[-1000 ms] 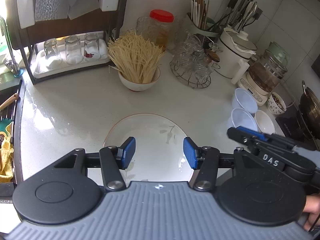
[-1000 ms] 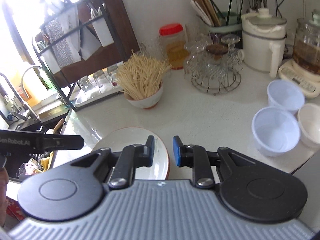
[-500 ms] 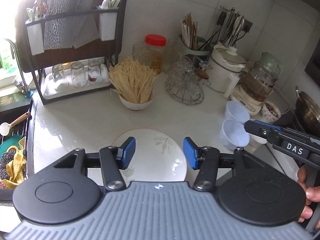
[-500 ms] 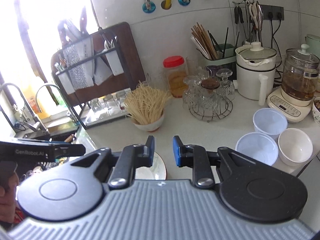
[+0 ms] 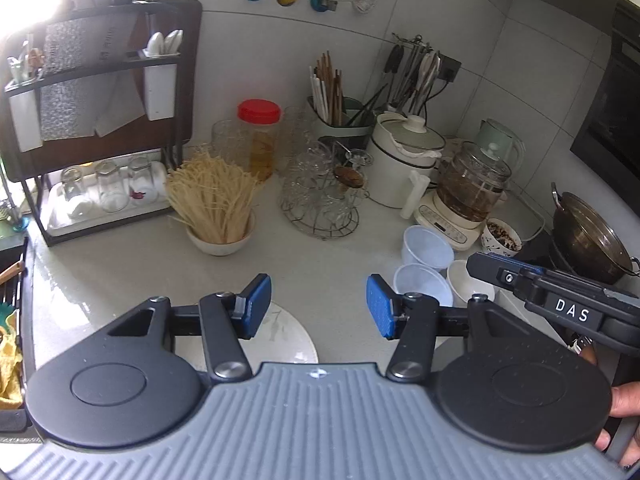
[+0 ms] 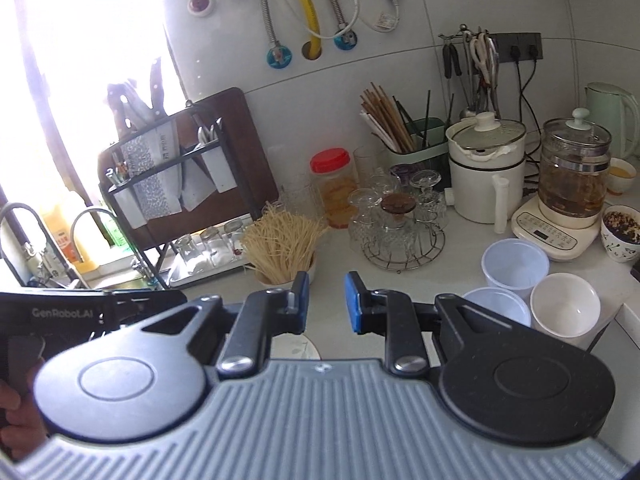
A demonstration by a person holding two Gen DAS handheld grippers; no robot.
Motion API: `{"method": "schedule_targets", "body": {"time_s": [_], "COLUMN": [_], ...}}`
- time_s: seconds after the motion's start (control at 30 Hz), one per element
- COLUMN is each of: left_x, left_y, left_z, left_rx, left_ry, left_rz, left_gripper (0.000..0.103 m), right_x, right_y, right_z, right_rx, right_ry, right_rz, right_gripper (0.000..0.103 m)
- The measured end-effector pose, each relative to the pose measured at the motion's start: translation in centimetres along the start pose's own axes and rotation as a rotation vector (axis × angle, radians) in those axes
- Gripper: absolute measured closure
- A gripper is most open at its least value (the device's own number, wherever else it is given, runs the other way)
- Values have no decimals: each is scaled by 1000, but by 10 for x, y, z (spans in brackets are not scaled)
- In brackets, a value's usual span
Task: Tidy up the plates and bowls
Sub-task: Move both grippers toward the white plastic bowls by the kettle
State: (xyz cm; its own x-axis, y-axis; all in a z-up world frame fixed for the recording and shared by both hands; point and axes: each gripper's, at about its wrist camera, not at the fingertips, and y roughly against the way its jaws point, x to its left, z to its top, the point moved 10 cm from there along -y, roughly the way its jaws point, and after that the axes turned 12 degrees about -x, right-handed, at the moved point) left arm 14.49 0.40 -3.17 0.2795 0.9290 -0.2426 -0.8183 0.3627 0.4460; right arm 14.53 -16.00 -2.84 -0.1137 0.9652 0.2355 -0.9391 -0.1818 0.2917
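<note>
A white plate (image 5: 280, 336) with a leaf print lies on the counter, below and just behind my left gripper (image 5: 318, 308), which hangs open and empty above it. Only a sliver of the plate (image 6: 298, 348) shows under my right gripper (image 6: 326, 300), whose jaws stand a narrow gap apart with nothing between them. To the right stand two translucent plastic bowls (image 5: 428, 244) (image 5: 420, 284) and a white bowl (image 5: 468, 284). The right wrist view shows the same translucent bowls (image 6: 514, 264) (image 6: 496, 304) and white bowl (image 6: 566, 308). Neither gripper touches any dish.
A bowl of dry noodles (image 5: 220, 208) stands behind the plate. Further back are a wire rack of glasses (image 5: 324, 200), a red-lidded jar (image 5: 260, 136) and a black dish rack (image 5: 100, 152). A white cooker (image 5: 404, 164), a glass kettle (image 5: 472, 188) and a wok (image 5: 588, 236) crowd the right. A sink (image 6: 48, 264) lies left.
Both grippers have risen and drawn back from the plate, so more wall shows and the plate has slid under the gripper bodies. The jaws have kept their widths.
</note>
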Motion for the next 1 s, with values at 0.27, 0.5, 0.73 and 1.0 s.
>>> {"method": "schedule_targets", "body": {"time_s": [0.27, 0.5, 0.73, 1.0], "left_x": [-35, -67, -89, -100], "left_y": [-48, -88, -130, -178], "left_z": [7, -4, -20, -33], "left_rx": [40, 97, 154, 215], "left_ry": [-22, -31, -23, -17], "left_rz": [-56, -108, -154, -146], "left_gripper": [44, 44, 44, 44], "right_x": [-36, -84, -123, -158], "right_y": [-10, -18, -17, -29], "right_z": [-2, -11, -15, -23], "right_rx": [21, 54, 82, 120], "right_ry": [-4, -67, -93, -140], "right_rz": [-39, -129, -197, -221], "right_gripper": [79, 79, 79, 79]}}
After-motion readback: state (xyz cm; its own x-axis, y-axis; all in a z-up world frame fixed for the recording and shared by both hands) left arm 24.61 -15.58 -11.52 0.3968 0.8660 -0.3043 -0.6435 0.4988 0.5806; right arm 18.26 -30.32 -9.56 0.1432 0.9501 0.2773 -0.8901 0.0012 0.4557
